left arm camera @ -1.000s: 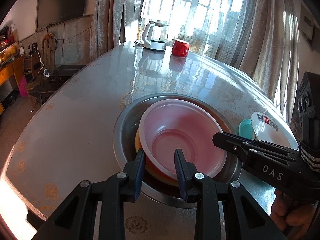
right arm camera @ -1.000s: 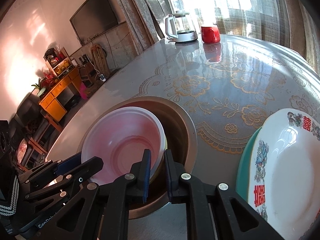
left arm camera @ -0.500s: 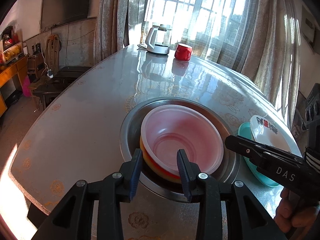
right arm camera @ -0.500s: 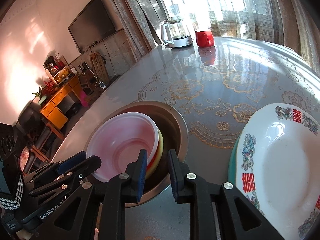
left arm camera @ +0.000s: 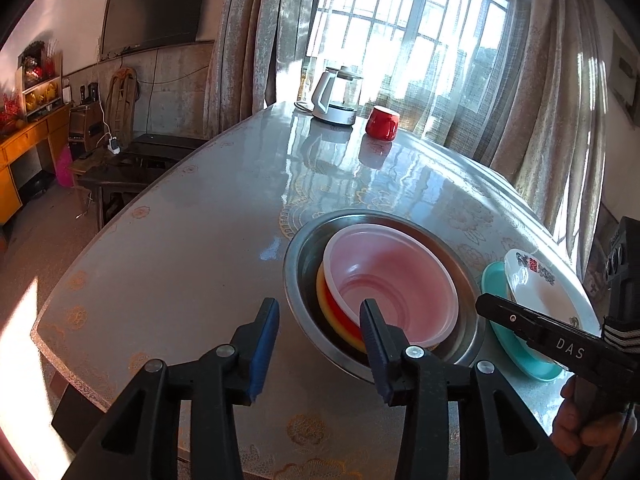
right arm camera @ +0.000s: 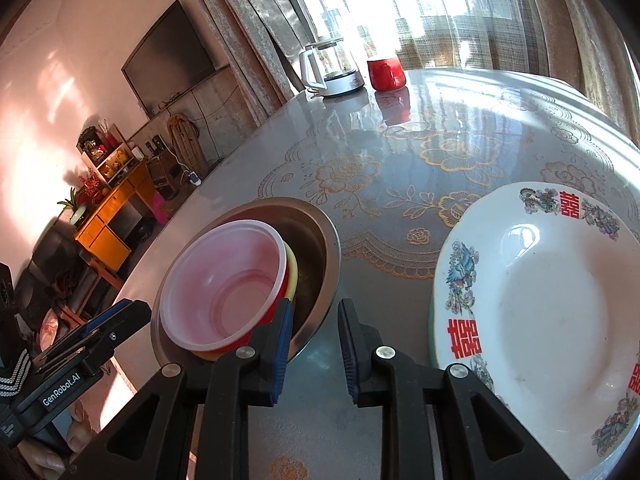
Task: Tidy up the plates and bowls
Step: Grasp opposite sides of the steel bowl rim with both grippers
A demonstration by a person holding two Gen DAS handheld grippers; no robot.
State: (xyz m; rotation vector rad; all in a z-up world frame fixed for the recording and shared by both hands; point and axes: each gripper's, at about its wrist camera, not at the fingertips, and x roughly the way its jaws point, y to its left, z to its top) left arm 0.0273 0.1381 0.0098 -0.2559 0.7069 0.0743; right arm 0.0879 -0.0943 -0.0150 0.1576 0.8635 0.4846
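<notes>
The left hand-held gripper (left arm camera: pixel 318 320) hangs above the near edge of the counter (left arm camera: pixel 180 240) with its jaws opening, a moderate gap between the blue pads and nothing in it; its right finger overlaps the near rim of the steel basin (left arm camera: pixel 298 300) in the picture, though whether it touches I cannot tell; the right hand-held gripper (right arm camera: pixel 312 322) stands narrowly apart, empty, its pads over bare counter between the basin and the plates

In the left wrist view the steel basin sits right of centre, and nested in it (all leaning toward 9 o'clock) are a yellow bowl (left arm camera: pixel 324 308), a red bowl (left arm camera: pixel 340 312) and, uppermost, a translucent pink bowl (left arm camera: pixel 392 280); at 3 o'clock of the basin, just beside it, a white patterned plate (left arm camera: pixel 544 292) rests on a teal plate (left arm camera: pixel 516 344); the right hand-held gripper enters from that side, crossing in front of the plates, with fingers of a hand (left arm camera: pixel 576 420) on its grip

At 12 o'clock, well apart at the far end of the counter, a glass kettle (left arm camera: pixel 336 96) stands just beside a red mug (left arm camera: pixel 382 122); behind them hang curtains (left arm camera: pixel 540 80) before a bright window; a dark television (left arm camera: pixel 152 4) is on the wall at 10 o'clock
</notes>
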